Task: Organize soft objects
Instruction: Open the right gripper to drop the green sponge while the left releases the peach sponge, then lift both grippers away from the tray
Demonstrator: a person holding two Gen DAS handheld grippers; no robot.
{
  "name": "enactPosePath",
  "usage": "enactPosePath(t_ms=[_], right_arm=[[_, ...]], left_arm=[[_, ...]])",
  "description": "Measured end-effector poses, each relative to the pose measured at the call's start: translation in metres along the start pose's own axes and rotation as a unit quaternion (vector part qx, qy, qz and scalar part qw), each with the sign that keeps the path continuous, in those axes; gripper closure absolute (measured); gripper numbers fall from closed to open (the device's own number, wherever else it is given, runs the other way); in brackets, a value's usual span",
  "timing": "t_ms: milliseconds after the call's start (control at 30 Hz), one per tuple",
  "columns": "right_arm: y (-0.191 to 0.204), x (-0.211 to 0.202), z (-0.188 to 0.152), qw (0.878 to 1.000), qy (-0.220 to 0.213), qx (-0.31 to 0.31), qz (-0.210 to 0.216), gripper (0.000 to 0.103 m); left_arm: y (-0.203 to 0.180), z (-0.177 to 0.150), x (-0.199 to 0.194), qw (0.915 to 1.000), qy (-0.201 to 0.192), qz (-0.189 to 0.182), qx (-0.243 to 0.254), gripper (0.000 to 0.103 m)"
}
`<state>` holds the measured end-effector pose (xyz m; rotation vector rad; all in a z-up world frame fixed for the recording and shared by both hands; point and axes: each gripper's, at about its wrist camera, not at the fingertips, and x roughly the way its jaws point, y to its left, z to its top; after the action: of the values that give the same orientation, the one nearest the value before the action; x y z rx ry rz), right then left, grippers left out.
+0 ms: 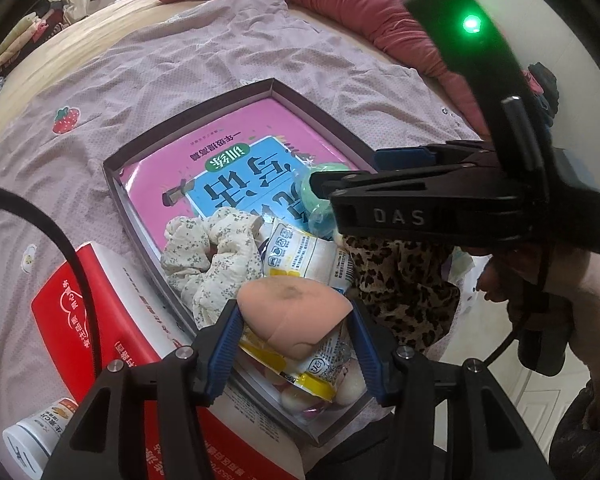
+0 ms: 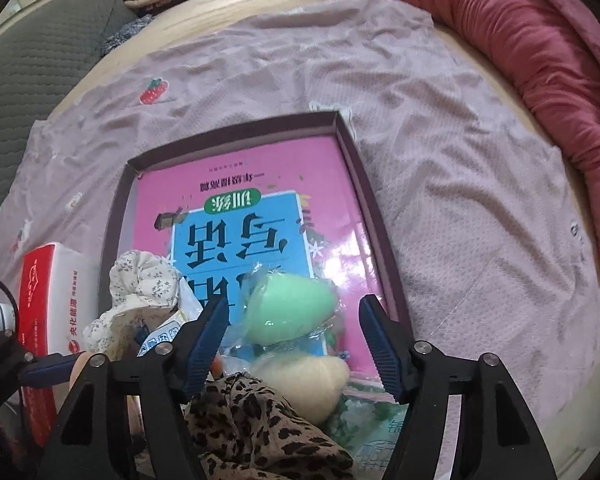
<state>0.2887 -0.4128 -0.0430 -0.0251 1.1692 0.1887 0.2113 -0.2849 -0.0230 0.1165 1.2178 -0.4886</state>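
The peach sponge (image 1: 294, 316) is held between the blue pads of the left tool (image 1: 296, 344), clenched on it just above the near end of the shallow box (image 1: 188, 128). The right tool (image 2: 292, 340) is seen released, its jaws spread wide on either side of the bagged green sponge (image 2: 290, 310), with no pad touching it. Under the held sponge a yellow-edged snack packet (image 1: 308, 256) is found, with a floral scrunchie (image 1: 208, 256) to its left and a leopard-print cloth (image 1: 400, 280) to its right, all heaped at the near end over a pink workbook (image 1: 236, 168). The box is set on a lilac sheet (image 1: 148, 72) spread over the bed, and a red carton (image 1: 100, 320) is placed against its left wall. The step in hand is judged to be the placing or shifting of the peach sponge among the soft things; a free spot in the box is called for next, then release. A cream sponge (image 2: 300, 380) near the green one is shown only by the right view; the right tool's body and the white bottle (image 1: 32, 436) are shown only by the left view.
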Motion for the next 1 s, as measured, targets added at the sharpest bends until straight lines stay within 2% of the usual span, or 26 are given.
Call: enactPosePath(t_ms=[167,300,333,500,667,833,1000], right_arm=[[-0.005,-0.027,-0.004,0.999,-0.032,0.016,-0.006,0.032],[-0.006,-0.058,-0.012,0.997,-0.075,0.025,-0.012,0.031],[-0.007,-0.068,-0.014,0.995,-0.09,0.031,-0.014,0.03],[-0.003,-0.118,-0.02,0.985,-0.168,0.031,-0.021,0.029],[0.01,-0.174,-0.037,0.971,-0.237,0.036,0.0,0.028],[0.026,-0.21,-0.065,0.962,-0.267,0.061,0.026,0.028],[0.051,-0.237,-0.104,0.957,-0.281,0.066,0.02,0.028]], left_arm=[[-0.001,0.0,-0.005,1.0,-0.004,-0.005,-0.001,0.048],[-0.002,0.002,-0.015,0.9998,-0.019,-0.006,-0.004,0.035],[-0.002,0.003,-0.016,0.9997,-0.022,-0.006,-0.006,0.035],[0.002,0.005,-0.029,0.9992,-0.036,0.001,-0.016,0.035],[0.004,0.002,-0.055,0.9977,-0.065,0.003,-0.019,0.034],[0.001,-0.011,-0.087,0.9953,-0.093,0.02,-0.018,0.031],[0.003,-0.032,-0.109,0.9928,-0.108,0.036,-0.036,0.03]])
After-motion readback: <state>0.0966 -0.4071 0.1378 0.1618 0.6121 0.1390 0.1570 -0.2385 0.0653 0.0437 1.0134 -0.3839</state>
